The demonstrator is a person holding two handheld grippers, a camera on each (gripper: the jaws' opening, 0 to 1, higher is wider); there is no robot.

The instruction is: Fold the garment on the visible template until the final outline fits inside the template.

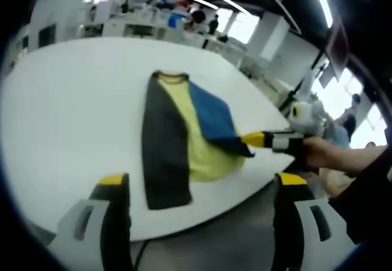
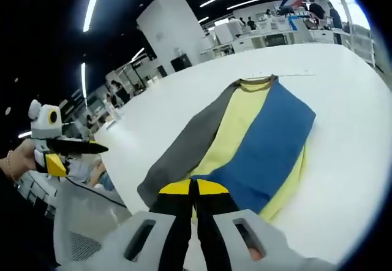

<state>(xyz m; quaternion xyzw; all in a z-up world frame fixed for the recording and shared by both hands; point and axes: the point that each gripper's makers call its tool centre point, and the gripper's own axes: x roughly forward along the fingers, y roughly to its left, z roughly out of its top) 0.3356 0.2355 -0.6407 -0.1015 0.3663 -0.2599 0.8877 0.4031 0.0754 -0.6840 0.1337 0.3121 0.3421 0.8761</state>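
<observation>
The garment (image 2: 245,142) lies lengthwise on the white bench (image 2: 343,81), collar toward the top of the right gripper view. It is part-folded: a grey side panel (image 2: 184,145) is laid along one long edge, a blue panel (image 2: 263,142) is turned in over the yellow middle (image 2: 236,121) from the other. In the left gripper view the same garment (image 1: 177,142) sits at centre frame, dark strip on the left, blue flap on the right.

The right tool (image 2: 193,188), at the bottom of its own view, has its jaws pressed together on the lower edge of the blue panel; in the left gripper view it (image 1: 250,141) enters from the right, tips pinching that blue corner, which looks slightly lifted. The left tool (image 1: 202,179) has its jaws wide apart and holds nothing, hanging off the near edge of the bench; it (image 2: 82,148) shows at the left of the right gripper view, well apart from the cloth.

No template outline can be made out on the bench, so the fit cannot be judged. By my reading, the sides are folded in or nearly so, and the lengthwise fold remains, since the garment is long and narrow.
</observation>
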